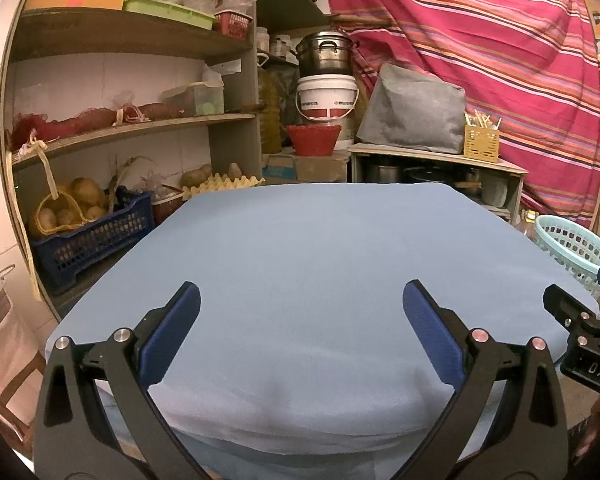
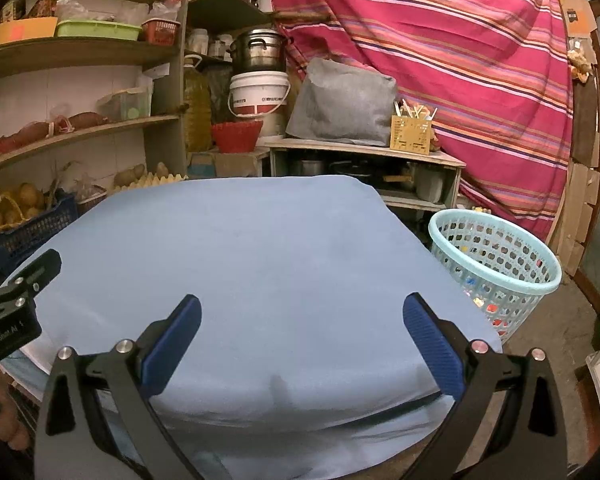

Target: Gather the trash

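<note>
A table under a light blue cloth (image 1: 300,264) (image 2: 236,256) fills the middle of both views, and no loose trash shows on it. My left gripper (image 1: 301,294) hovers open over the near edge with nothing between its blue pads. My right gripper (image 2: 301,306) is open too, likewise holding nothing. A pale turquoise perforated basket (image 2: 496,268) (image 1: 576,250) stands on the floor to the right of the table; small coloured pieces show through its holes. Each gripper appears at the edge of the other's view.
Wooden shelves (image 1: 132,128) with potatoes, a blue crate (image 1: 92,240) and an egg tray line the left. Behind the table stand a white bucket (image 2: 260,94), a red bowl (image 2: 236,136) and a low cabinet (image 2: 364,168). A striped pink cloth (image 2: 440,60) hangs at right.
</note>
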